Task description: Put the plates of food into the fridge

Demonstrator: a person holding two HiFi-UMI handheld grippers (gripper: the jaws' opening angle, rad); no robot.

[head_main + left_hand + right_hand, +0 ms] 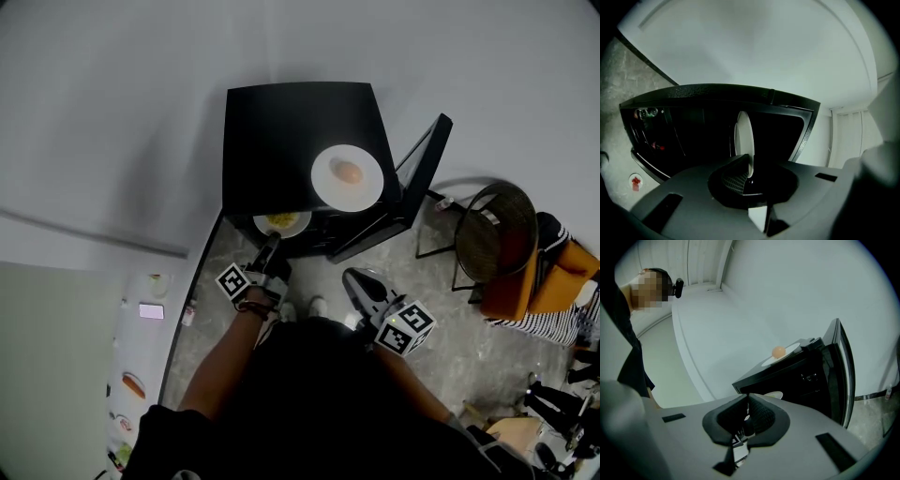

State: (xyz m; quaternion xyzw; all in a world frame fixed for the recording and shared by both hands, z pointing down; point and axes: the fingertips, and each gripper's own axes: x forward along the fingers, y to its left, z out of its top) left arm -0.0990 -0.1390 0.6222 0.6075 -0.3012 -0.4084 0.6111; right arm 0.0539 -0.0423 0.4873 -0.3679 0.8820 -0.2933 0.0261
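Observation:
A black fridge (pixel 291 141) stands below me with its door (pixel 424 173) swung open to the right. On its top lies a white plate (pixel 330 192) with a round orange piece of food (pixel 348 172). My left gripper (pixel 272 244) is shut on the rim of a second white plate with yellow food (pixel 282 222), held at the fridge's open front. In the left gripper view this plate (pixel 743 136) shows edge-on between the jaws, before the dark inside. My right gripper (pixel 356 279) hangs lower right, shut and holding nothing; its view shows both plates (pixel 776 358) (pixel 774 394).
A round black chair (pixel 495 242) and an orange seat (pixel 553 281) stand right of the door, with a person in a striped top (pixel 553 326) beside them. A counter with small items (pixel 141 370) runs along the left. Another person (pixel 628 343) stands at the left of the right gripper view.

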